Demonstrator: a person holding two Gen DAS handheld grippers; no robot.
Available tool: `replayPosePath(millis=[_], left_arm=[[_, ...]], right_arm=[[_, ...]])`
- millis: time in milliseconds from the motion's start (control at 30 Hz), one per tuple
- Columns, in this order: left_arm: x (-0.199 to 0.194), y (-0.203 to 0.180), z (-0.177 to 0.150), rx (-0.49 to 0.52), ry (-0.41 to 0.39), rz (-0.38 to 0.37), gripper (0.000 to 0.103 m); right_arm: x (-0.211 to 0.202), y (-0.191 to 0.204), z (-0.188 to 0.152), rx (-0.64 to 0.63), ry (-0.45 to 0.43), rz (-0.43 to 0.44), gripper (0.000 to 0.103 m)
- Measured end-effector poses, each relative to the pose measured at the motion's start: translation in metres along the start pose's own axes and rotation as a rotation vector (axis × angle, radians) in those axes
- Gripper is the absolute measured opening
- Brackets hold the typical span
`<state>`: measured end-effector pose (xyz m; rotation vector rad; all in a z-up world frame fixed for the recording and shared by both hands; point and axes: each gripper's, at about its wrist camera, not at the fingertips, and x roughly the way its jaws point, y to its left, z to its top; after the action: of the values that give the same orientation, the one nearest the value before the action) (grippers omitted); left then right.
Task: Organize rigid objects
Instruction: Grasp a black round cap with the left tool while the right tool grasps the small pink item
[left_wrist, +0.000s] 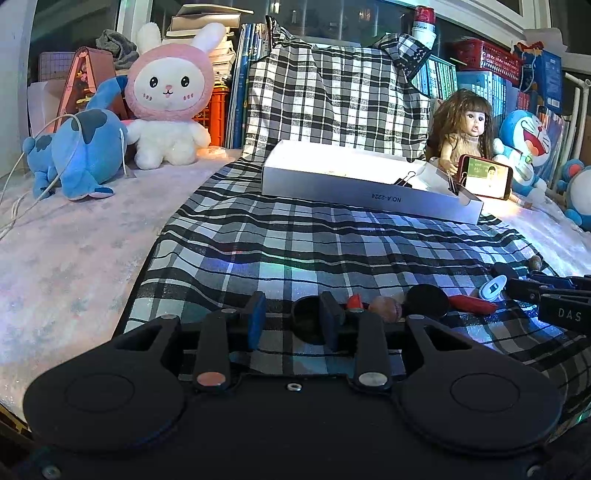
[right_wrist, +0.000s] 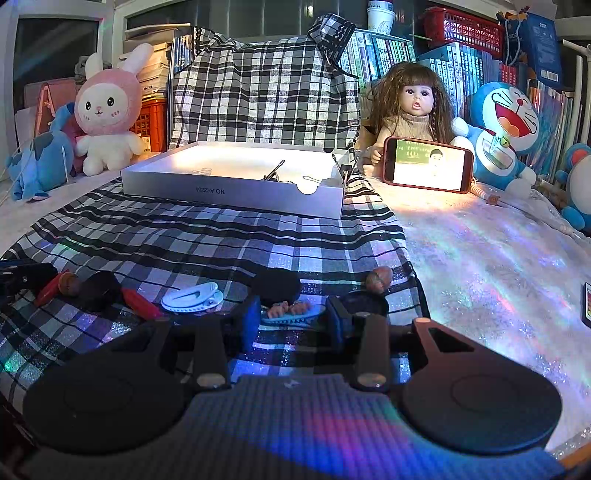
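A white shallow box (left_wrist: 354, 184) (right_wrist: 229, 188) lies on the checked cloth with binder clips (left_wrist: 404, 180) inside. My left gripper (left_wrist: 295, 319) is open low over the cloth, a black round lid (left_wrist: 306, 314) just ahead between its fingers. Beside it lie a walnut (left_wrist: 386, 308), a black disc (left_wrist: 426, 301), a red stick (left_wrist: 471, 303) and a white clip (left_wrist: 491, 288). My right gripper (right_wrist: 293, 319) is open, with a light blue toothed clip (right_wrist: 291, 314) between its fingertips. A white clip (right_wrist: 192, 297), red sticks (right_wrist: 140, 304), a walnut (right_wrist: 378, 278) and black discs (right_wrist: 277, 284) lie around it.
Plush rabbit (left_wrist: 166, 96), blue plush (left_wrist: 74, 155), a doll (right_wrist: 413, 107) holding a lit phone (right_wrist: 428, 164), and Doraemon plush (right_wrist: 502, 125) line the back. Books and a red basket (right_wrist: 465, 26) stand behind. The other gripper (left_wrist: 554, 295) shows at the right.
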<state>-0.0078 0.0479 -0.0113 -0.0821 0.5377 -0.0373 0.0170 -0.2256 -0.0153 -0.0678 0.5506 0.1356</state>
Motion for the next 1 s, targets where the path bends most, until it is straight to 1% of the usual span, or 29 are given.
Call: replayPosePath(millis=[233, 400, 533, 633, 867, 1000], left_arm=[[0.000, -0.002, -0.002, 0.005, -0.010, -0.009, 0.022], [-0.011, 0.002, -0.002, -0.025, -0.036, -0.023, 0.022], [-0.022, 0.004, -0.001, -0.016, -0.061, -0.030, 0.022], [-0.028, 0.004, -0.003, 0.002, -0.055, -0.033, 0.022], [-0.033, -0.006, -0.015, 0.098, -0.028, -0.028, 0.024], [-0.026, -0.010, -0.015, 0.087, -0.021, -0.033, 0.027]], right_arm=[[0.000, 0.001, 0.000, 0.002, -0.001, -0.001, 0.043], [0.000, 0.000, -0.001, 0.003, 0.000, 0.000, 0.043], [0.000, 0.002, -0.001, -0.005, -0.003, -0.004, 0.043], [-0.001, 0.002, -0.001, -0.005, -0.003, -0.006, 0.043], [-0.001, 0.002, -0.001, -0.006, -0.004, -0.007, 0.043], [-0.001, 0.002, -0.001, -0.007, -0.003, -0.006, 0.043]])
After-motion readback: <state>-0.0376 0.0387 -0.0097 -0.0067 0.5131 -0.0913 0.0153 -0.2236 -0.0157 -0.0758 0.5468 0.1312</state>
